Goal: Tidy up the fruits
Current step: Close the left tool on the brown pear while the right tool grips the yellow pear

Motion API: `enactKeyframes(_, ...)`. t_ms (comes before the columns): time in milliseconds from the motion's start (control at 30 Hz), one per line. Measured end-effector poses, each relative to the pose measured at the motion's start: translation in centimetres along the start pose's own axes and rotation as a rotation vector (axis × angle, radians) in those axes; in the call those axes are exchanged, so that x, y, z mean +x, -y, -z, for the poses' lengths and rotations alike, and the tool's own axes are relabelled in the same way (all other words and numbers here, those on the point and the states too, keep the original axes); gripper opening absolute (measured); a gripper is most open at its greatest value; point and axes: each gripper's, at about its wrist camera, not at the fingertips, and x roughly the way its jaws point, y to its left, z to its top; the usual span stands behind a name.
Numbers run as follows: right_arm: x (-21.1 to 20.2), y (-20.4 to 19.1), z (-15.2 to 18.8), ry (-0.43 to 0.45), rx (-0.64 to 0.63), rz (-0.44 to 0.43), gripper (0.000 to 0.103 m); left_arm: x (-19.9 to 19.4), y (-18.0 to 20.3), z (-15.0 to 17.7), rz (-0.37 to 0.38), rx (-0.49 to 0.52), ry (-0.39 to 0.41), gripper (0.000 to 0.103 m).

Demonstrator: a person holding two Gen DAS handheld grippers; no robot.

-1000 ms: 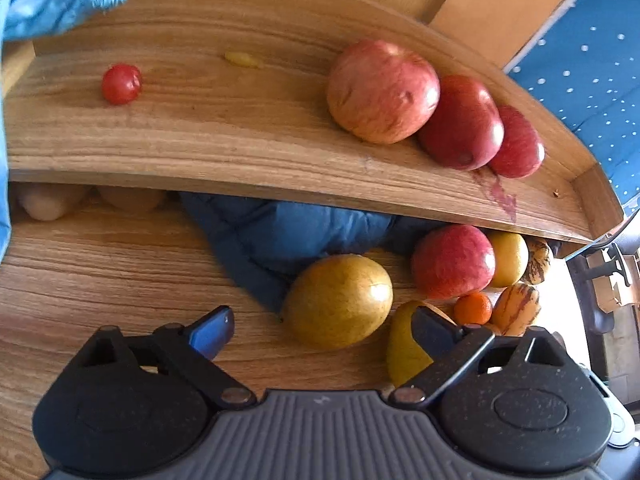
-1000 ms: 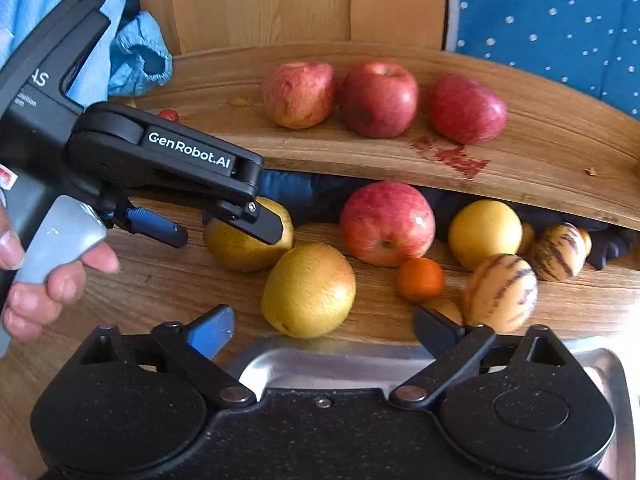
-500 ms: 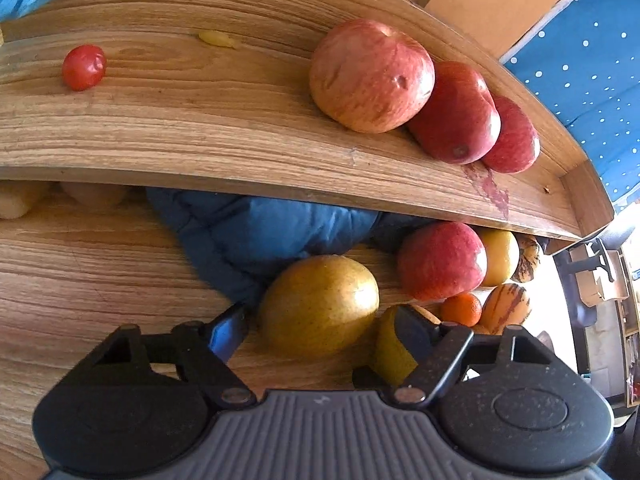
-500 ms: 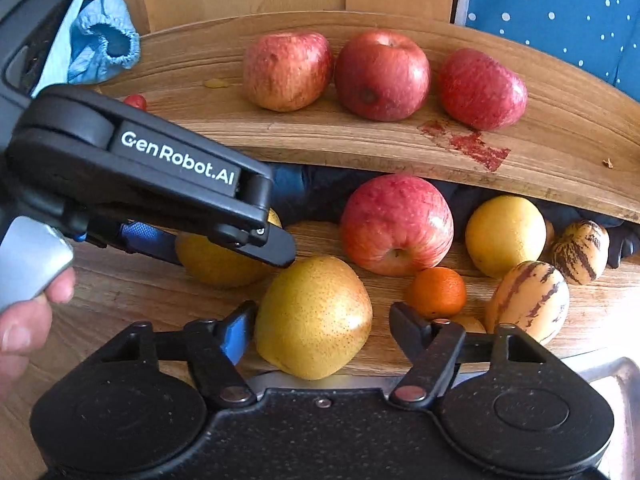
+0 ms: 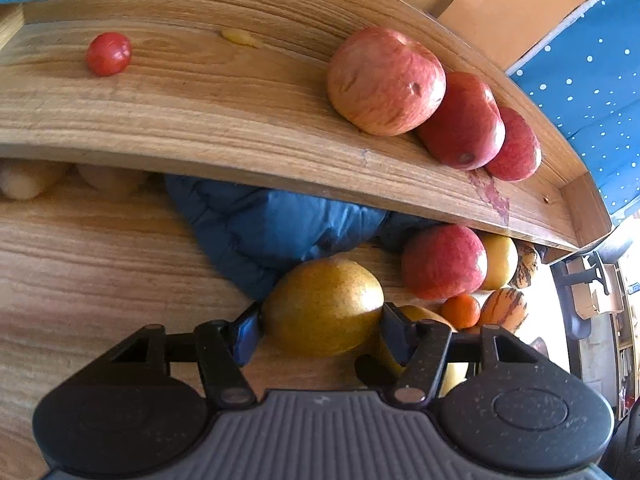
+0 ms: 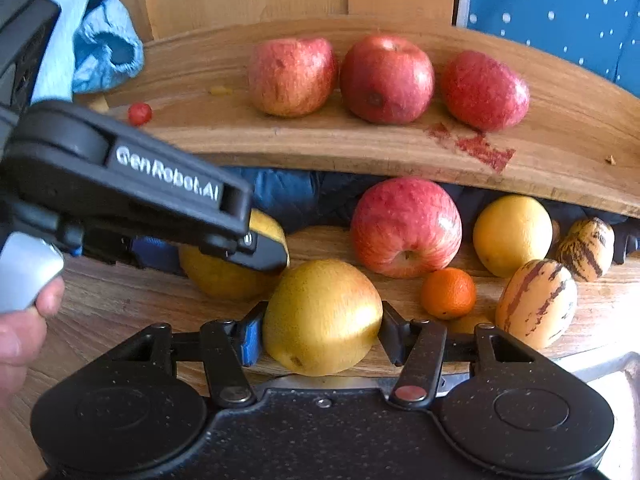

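Observation:
A yellow-brown pear (image 5: 324, 304) lies on the wooden table with my left gripper (image 5: 321, 332) shut on it, a finger pressed to each side. In the right wrist view that same left gripper (image 6: 212, 256) reaches in from the left over its pear (image 6: 224, 280). My right gripper (image 6: 320, 338) is shut on a second pear (image 6: 322, 312) just in front. Three red apples (image 6: 386, 78) stand in a row on the raised wooden shelf (image 6: 320, 140). A fourth red apple (image 6: 406, 226) rests on the table under the shelf's edge.
A yellow citrus (image 6: 512, 234), a mandarin (image 6: 448, 292) and two striped melons (image 6: 536, 304) lie to the right. On the shelf's left sits a cherry tomato (image 5: 108, 54). Blue cloth (image 5: 276, 232) is bunched under the shelf. A metal tray's rim (image 6: 600, 364) shows near me.
Both grippers moved forward around their pears and closed on them; a second ago both stood open short of the fruit.

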Motion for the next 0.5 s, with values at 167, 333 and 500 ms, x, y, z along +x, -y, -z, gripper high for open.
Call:
enactKeyframes(167,-1.7,0.3,1.2,0.040,0.011,-0.007,0.057,-0.7,1.0,1.2,0.003,0.017,0.011,0.065)
enactKeyframes(333,-4.0,1.0,2.3,0.087,0.026,0.007,0.057,-1.3,2.7,2.2,0.012,0.038,0.012,0.065)
enactKeyframes(500,-6.8,2.3,3.7,0.124,0.061,0.041,0.057,-1.7,5.2,3.1,0.028,0.081,0.016,0.065)
